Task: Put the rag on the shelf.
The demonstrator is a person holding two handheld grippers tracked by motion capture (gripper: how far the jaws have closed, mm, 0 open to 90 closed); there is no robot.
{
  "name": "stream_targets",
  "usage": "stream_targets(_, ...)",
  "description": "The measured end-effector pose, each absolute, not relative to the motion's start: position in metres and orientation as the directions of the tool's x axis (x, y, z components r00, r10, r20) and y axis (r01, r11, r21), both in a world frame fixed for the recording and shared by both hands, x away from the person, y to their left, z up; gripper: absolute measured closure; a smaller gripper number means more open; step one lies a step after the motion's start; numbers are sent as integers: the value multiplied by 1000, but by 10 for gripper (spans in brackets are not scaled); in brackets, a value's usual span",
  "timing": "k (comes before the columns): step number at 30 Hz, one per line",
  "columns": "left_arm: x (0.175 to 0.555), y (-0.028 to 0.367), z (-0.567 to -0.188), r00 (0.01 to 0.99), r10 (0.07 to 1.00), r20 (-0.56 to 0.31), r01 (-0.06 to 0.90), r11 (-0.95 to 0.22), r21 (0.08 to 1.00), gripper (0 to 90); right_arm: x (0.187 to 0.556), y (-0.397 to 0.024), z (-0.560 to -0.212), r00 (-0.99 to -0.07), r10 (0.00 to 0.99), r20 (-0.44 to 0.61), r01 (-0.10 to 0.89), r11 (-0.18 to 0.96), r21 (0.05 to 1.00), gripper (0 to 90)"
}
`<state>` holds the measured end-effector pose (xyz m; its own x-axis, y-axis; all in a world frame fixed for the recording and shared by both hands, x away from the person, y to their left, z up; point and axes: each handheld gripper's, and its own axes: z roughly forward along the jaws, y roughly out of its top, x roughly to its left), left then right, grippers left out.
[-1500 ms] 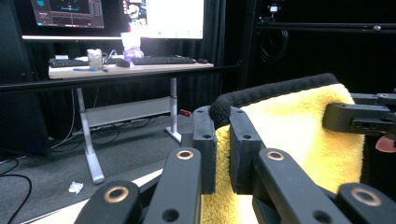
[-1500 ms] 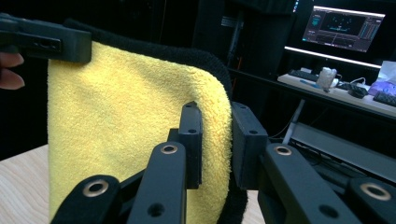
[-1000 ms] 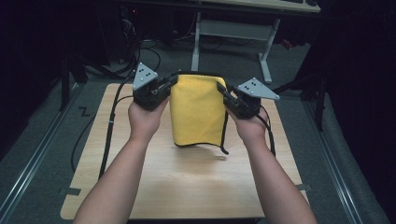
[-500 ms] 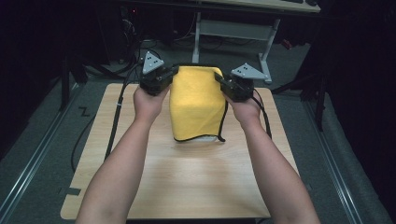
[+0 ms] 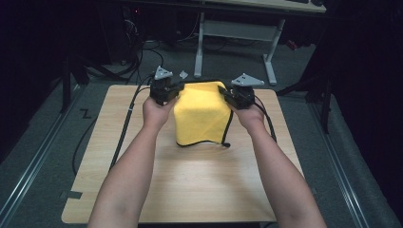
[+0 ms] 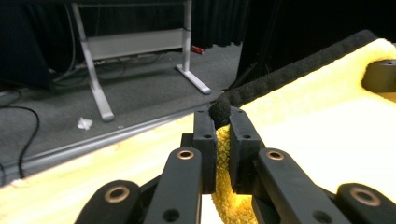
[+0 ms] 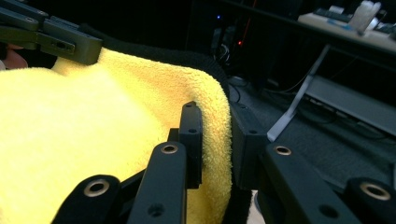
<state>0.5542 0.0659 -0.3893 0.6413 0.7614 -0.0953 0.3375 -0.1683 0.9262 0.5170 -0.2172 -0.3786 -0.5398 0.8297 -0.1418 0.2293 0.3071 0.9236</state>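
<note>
The near half of the table (image 5: 190,190) lies bare wood, open to passage apart from the two forearms crossing it from the near edge. The yellow cloth (image 5: 202,111) hangs between the left gripper (image 5: 177,89) and the right gripper (image 5: 227,93), blocking the middle of the far half; its lower hem reaches the tabletop. Bare strips run along the table's left and right sides, though black cables (image 5: 126,123) trail across the left strip. Beyond the far edge, a desk frame (image 5: 233,35) stands on the floor, well apart.
</note>
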Motion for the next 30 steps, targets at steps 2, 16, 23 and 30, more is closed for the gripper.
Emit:
stream_targets(2, 554, 65, -393, 646, 757, -94, 346, -181, 921, 837, 518, -219, -384, -539, 832, -128, 245, 300, 922, 771)
stream_targets(16, 547, 71, -421, 651, 746, -136, 408, -193, 893, 843, 522, -220, -403, -557, 828, -74, 304, 286, 909, 772)
stream_targets(23, 545, 71, -432, 655, 740, -149, 430, -204, 879, 843, 525, -223, -410, -562, 827, -5, 356, 248, 901, 768)
stream_targets(30, 543, 74, -443, 655, 736, -172, 447, -194, 873, 843, 529, -225, -419, -565, 824, 35, 388, 229, 893, 756)
